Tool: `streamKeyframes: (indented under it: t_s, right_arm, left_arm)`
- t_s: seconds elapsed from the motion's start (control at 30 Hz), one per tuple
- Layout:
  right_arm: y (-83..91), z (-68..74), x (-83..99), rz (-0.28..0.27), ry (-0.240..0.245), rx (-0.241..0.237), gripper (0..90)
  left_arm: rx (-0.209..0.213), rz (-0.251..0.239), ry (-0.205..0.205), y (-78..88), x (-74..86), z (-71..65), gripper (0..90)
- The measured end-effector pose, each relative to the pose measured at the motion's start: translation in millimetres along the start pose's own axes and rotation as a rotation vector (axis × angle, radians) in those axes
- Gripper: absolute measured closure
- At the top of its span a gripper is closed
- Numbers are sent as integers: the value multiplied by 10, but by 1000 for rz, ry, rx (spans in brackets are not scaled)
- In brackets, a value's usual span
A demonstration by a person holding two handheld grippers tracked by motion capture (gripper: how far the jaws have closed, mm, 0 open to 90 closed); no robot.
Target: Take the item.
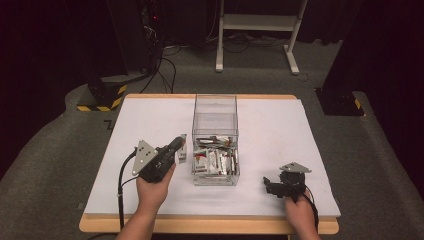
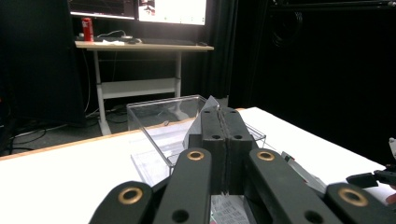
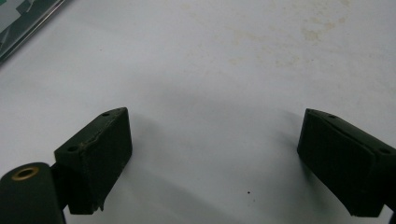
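Observation:
My left gripper [image 1: 179,143] is raised just left of a clear plastic box [image 1: 215,140], shut on a thin silver packet [image 1: 183,150]. In the left gripper view the jaws [image 2: 222,114] are pressed together with the packet's corner [image 2: 211,101] sticking out past their tips, and the clear box [image 2: 161,123] lies beyond. Several similar packets [image 1: 215,160] lie in the near half of the box. My right gripper [image 1: 268,185] rests low on the white table [image 1: 280,130] to the right of the box. It stands wide open [image 3: 215,123] with only bare table between its fingers.
The box's corner [image 3: 21,21] shows at the top left of the right gripper view. Beyond the table stand a white desk frame [image 1: 255,22] and two yellow-and-black striped bases [image 1: 102,97] on the floor. A desk with monitors [image 2: 140,44] is in the distance.

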State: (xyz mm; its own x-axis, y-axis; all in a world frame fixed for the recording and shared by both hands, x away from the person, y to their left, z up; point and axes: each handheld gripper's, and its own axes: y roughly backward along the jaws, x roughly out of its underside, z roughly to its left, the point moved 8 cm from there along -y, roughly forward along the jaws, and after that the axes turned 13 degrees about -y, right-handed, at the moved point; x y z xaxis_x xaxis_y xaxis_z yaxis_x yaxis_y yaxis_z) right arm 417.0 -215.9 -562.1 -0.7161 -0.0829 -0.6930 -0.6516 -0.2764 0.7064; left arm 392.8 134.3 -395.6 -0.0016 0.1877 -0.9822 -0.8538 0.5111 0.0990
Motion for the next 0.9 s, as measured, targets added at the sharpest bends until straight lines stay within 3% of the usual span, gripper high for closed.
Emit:
streamKeyframes:
  t_s: [0.5,0.9]
  right_arm:
    - [0,0,0,-3,1,1,98]
    - [0,0,0,-3,0,1,98]
  left_arm:
    - [-13,45,11,75,133,123,896]
    - [-48,77,23,152,249,257,896]
